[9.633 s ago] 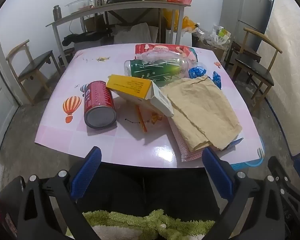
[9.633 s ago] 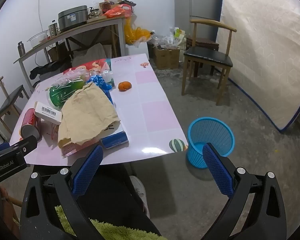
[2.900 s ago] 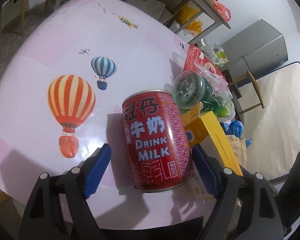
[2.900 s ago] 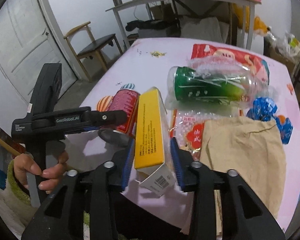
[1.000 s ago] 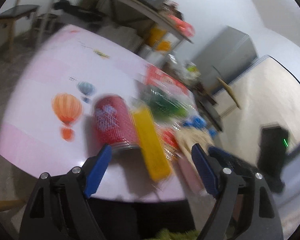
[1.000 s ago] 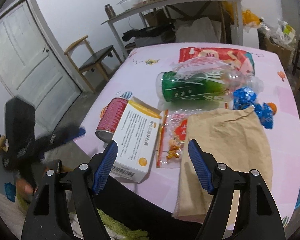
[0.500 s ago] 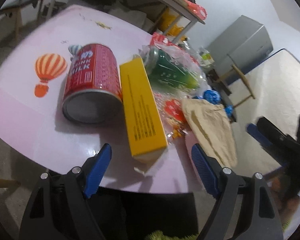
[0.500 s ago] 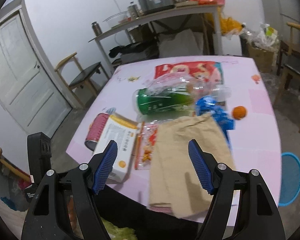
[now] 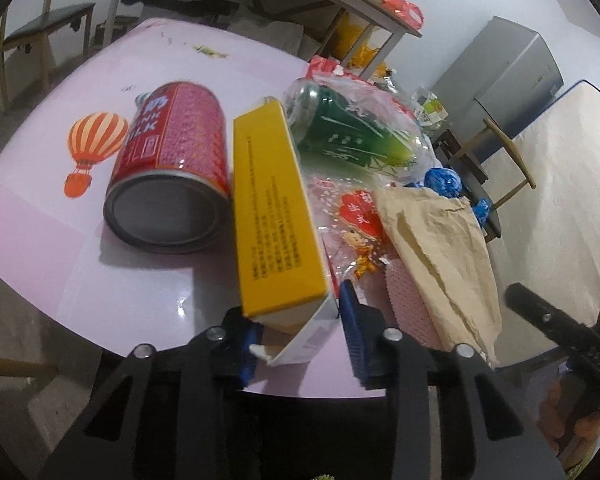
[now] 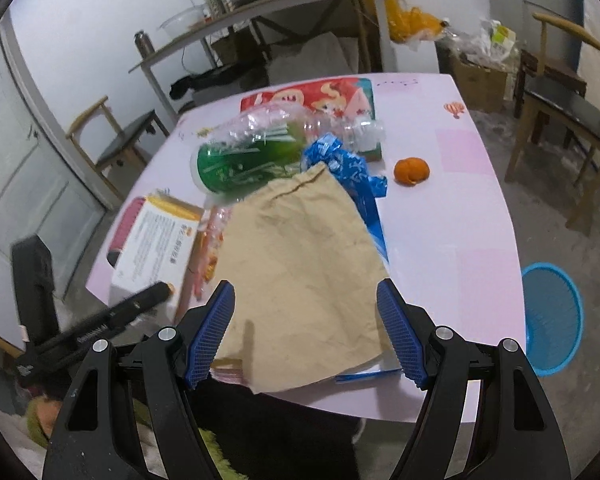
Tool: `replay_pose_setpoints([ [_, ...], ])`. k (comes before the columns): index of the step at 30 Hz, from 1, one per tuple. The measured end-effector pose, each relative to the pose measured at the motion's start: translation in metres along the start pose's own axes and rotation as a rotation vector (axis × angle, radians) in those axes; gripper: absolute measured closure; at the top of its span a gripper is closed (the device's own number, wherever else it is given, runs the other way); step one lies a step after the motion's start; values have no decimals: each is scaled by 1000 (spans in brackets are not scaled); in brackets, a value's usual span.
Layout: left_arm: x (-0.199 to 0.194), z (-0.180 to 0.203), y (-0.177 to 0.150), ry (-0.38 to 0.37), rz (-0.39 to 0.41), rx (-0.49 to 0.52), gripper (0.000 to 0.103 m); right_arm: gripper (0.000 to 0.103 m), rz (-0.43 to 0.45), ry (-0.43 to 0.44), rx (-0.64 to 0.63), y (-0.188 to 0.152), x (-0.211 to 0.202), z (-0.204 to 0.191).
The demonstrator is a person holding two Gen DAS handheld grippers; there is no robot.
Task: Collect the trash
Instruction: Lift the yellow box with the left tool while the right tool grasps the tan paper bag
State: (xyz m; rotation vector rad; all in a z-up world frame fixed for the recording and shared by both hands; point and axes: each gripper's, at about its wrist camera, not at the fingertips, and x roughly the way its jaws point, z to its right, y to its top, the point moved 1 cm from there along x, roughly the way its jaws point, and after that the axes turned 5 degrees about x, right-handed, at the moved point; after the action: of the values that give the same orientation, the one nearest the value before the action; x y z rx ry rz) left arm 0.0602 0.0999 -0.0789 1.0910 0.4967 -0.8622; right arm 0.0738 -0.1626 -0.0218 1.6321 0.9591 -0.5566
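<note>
Yellow carton (image 9: 274, 216), long and box-shaped, with fine black print too small for me to read and a white end flap open at 6 o'clock; my left gripper (image 9: 300, 340) is pinching its near end between blue ribbed pads. It lies on the glossy pink surface (image 9: 32, 236), which is printed with a striped hot-air balloon. At 9 o'clock of the carton, touching it, a red metal can (image 9: 172, 168) lies on its side, silver base toward me, white lettering partly legible as "MILK". At 1 o'clock a crumpled clear plastic bottle (image 9: 348, 128) with a green label lies on its side. At 3 o'clock sits a clear snack wrapper (image 9: 356, 220) with red panels, partly under a creased tan paper bag (image 10: 300, 276). My right gripper (image 10: 306, 336) is spread wide, its fingers on either side of the bag's near edge, pinching nothing. Blue crinkled wrappers (image 10: 348, 168) lie at the bag's 12 o'clock, an orange peel (image 10: 411, 171) beyond at 1 o'clock. A blue mesh bin (image 10: 552, 316) stands on the floor at 3 o'clock of the surface.
</note>
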Motion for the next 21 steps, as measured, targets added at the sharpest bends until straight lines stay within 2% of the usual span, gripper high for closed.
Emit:
replay_pose_setpoints([
  [4, -2, 9, -2, 5, 11, 37, 70, 19, -20, -19, -76, -2, 9, -11],
  [8, -3, 18, -2, 5, 21, 73, 71, 15, -44, -50, -166, -7, 20, -26],
  [17, 3, 25, -2, 1, 5, 107, 71, 14, -57, -168, -364, -25, 38, -50],
  [20, 6, 26, -3, 0, 0, 109, 71, 20, -53, -181, -375, -27, 40, -50],
  [21, 6, 27, -3, 0, 0, 110, 71, 26, -51, -175, -369, -26, 39, -50],
])
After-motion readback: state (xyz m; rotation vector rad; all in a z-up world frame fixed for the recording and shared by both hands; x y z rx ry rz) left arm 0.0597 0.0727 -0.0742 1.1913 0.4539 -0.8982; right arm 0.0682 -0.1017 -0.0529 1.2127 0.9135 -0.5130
